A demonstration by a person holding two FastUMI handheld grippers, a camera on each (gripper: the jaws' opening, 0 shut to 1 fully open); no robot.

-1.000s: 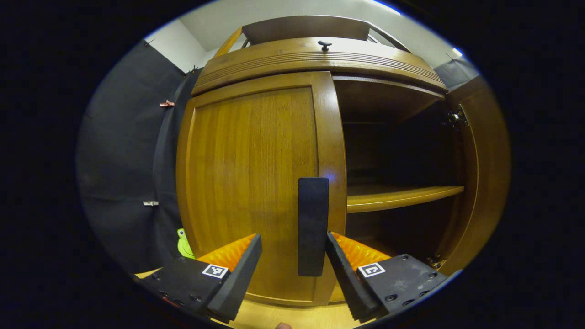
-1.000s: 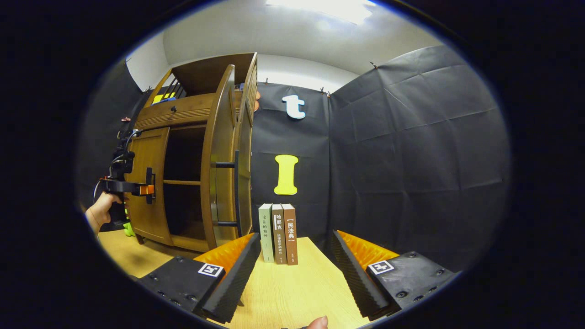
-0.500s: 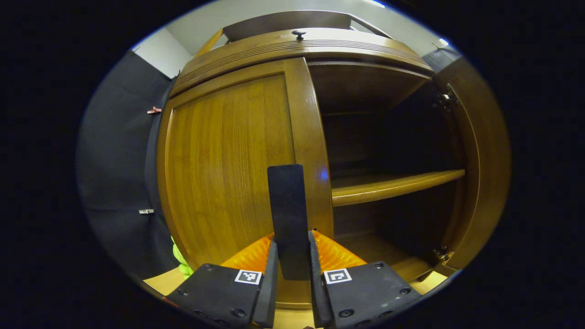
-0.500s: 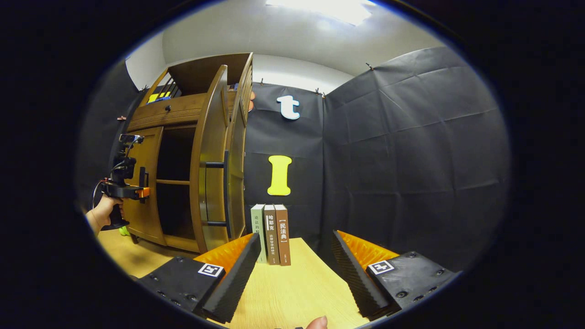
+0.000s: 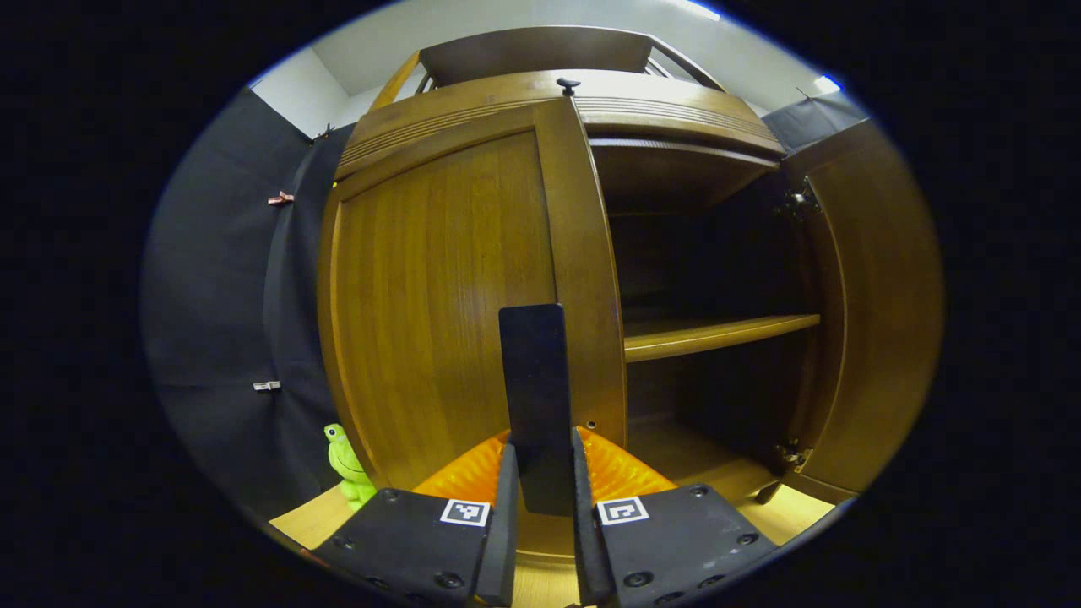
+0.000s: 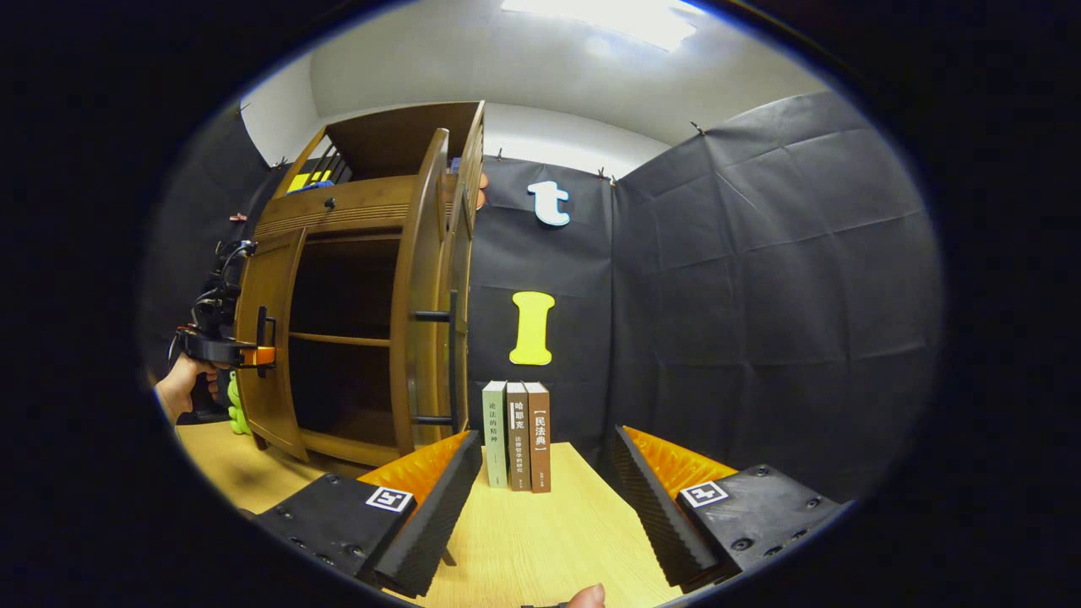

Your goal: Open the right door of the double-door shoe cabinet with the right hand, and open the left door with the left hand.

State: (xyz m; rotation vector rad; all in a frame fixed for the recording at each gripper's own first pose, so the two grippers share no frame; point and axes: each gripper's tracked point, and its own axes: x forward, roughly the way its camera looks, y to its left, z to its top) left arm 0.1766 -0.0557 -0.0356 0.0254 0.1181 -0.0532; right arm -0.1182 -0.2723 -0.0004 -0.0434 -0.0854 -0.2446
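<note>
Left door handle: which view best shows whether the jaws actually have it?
The left gripper view. There the left door handle, a black vertical bar, runs down between the left gripper, both jaws pressed against its sides. The right gripper view shows that gripper at the handle far off and small, so contact can't be judged there.

black claw (image 5: 540,540), orange ribbing, square markers
</note>
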